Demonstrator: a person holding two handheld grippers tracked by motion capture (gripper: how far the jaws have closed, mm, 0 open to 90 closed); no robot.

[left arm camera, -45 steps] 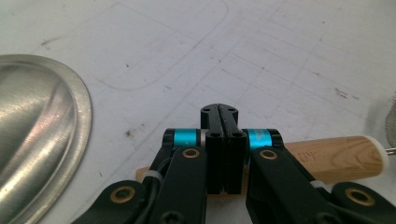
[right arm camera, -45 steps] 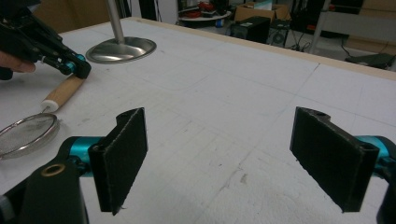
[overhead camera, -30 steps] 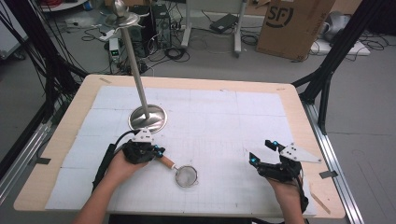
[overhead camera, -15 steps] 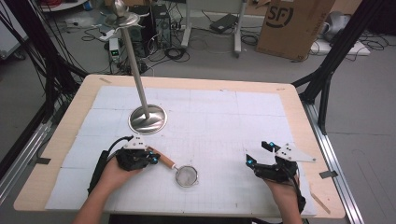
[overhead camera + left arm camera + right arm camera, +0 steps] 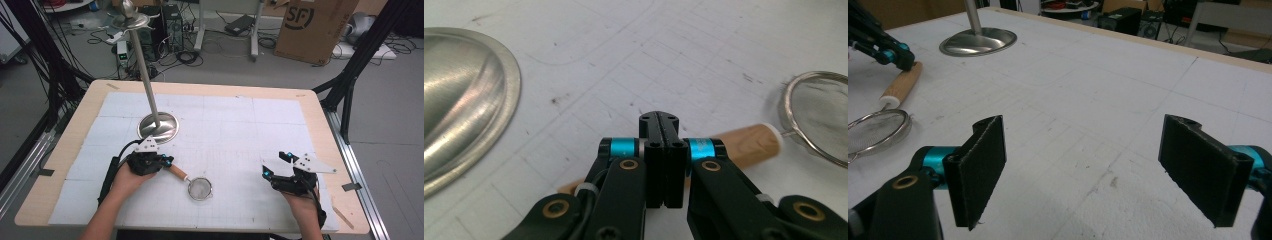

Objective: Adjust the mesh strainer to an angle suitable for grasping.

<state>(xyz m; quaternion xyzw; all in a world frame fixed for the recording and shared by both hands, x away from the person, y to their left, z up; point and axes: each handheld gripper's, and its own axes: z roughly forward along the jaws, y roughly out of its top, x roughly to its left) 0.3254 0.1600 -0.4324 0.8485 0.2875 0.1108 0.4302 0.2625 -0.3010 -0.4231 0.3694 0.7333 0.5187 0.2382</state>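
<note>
Along the near edge of the table point(image 5: 320, 125), two hand-held grippers are seen over the white gridded mat point(image 5: 240, 125). The right gripper point(image 5: 274, 164) is parked near the front right corner, jaws spread wide with nothing between them, confirmed in the right gripper view point(image 5: 1088, 165). The left gripper point(image 5: 167, 161) is toward the front left, jaws pressed flat together in the left gripper view point(image 5: 659, 120); nothing is pinched. Its closed tips are set right over the wooden handle point(image 5: 749, 145) of the strainer point(image 5: 200, 189), which lies flat on the mat between the two grippers, closer to the left one, with the mesh bowl point(image 5: 819, 115) toward the middle of the near edge. Whether the tips are touching the handle cannot be told. The step is judged to be a grasp of the handle, not yet made. To do it well, the left jaws should be opened first, lowered astride the handle crosswise, and closed around mid-handle rather than at its white end, so the bowl is not tipped. Further back, the round steel stand base point(image 5: 159, 126) sits just beyond the left gripper, left of centre, and should be kept clear of. Its pole point(image 5: 145, 70) rises toward the far edge.
</note>
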